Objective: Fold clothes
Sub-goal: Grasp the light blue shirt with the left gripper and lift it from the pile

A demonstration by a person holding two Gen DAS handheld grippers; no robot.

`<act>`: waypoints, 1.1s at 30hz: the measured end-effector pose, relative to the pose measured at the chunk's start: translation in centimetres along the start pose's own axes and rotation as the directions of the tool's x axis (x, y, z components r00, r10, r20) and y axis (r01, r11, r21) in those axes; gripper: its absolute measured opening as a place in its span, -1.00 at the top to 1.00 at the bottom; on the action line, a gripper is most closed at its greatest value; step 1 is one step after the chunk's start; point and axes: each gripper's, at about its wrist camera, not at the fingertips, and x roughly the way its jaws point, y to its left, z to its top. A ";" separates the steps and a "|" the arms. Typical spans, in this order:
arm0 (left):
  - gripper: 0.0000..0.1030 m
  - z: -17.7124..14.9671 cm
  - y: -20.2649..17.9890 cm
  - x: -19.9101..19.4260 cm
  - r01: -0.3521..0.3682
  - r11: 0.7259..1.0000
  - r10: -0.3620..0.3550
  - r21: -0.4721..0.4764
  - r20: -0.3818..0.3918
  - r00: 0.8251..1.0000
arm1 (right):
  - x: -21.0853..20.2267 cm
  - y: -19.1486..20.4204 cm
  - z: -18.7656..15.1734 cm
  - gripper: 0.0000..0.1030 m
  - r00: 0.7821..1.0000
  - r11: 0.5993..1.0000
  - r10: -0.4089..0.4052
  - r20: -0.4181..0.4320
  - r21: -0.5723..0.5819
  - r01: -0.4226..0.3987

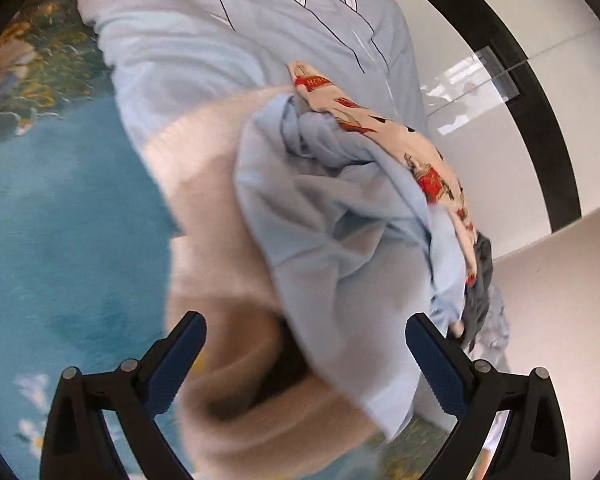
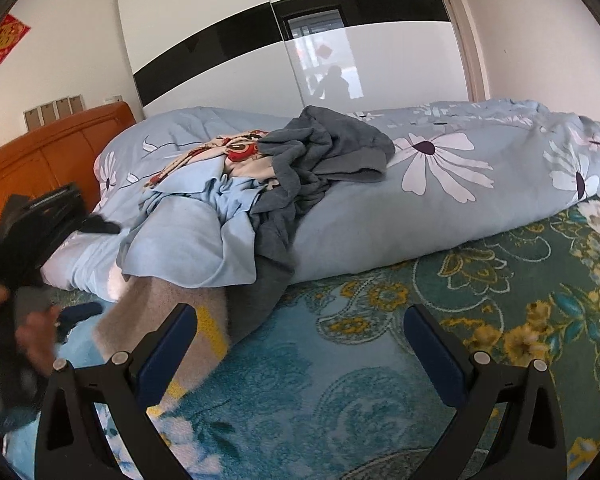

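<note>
Reaching into pile (image 2: 236, 184) on bed (image 2: 440, 340) | left gripper (image 1: 306, 356) spread wide around beige garment (image 1: 204, 208), seemingly unclamped | right gripper (image 2: 300, 340) released, waiting

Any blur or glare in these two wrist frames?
Left wrist view: motion blur smears the beige sweater and light blue shirt; the fingers stay sharp. Right wrist view: mostly sharp, but the person's hand at the left edge is blurred, and the glossy wardrobe door shows a bright reflection. Both have strong fisheye curvature.
</note>
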 end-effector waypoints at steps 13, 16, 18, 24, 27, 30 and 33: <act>0.88 1.3 -4.2 -1.9 0.024 0.999 -0.027 0.025 0.124 0.992 | 0.2 -0.4 -0.3 -1.00 1.000 0.999 0.021 -0.023 0.040 -0.020; 0.90 0.8 -7.7 -7.1 0.135 0.985 -0.152 0.109 0.166 0.974 | 0.1 -0.4 -0.3 -1.00 0.999 0.998 0.033 -0.021 0.052 -0.032; 0.90 0.3 -10.3 -10.8 0.190 0.964 -0.225 0.187 0.186 0.956 | -0.2 -0.1 -0.3 -1.00 0.999 0.997 0.050 -0.010 0.051 -0.050; 0.90 -4.0 -15.3 -21.2 0.234 0.898 -0.312 0.374 0.163 0.936 | -2.7 0.6 0.4 -1.00 0.985 0.985 0.157 0.071 0.068 -0.161; 0.90 -6.3 -14.2 -25.0 0.205 0.876 -0.305 0.437 0.172 0.937 | -5.6 0.5 0.0 -1.00 0.963 0.964 0.242 0.121 0.085 -0.253; 0.90 -7.7 -11.8 -27.0 0.170 0.884 -0.277 0.435 0.197 0.940 | -7.7 0.6 -2.1 -1.00 0.957 0.959 0.273 0.095 0.047 -0.278; 0.90 -7.5 -10.3 -27.8 0.167 0.905 -0.260 0.391 0.200 0.945 | -9.6 -0.5 -5.8 -1.00 0.948 0.946 0.320 0.002 0.048 -0.319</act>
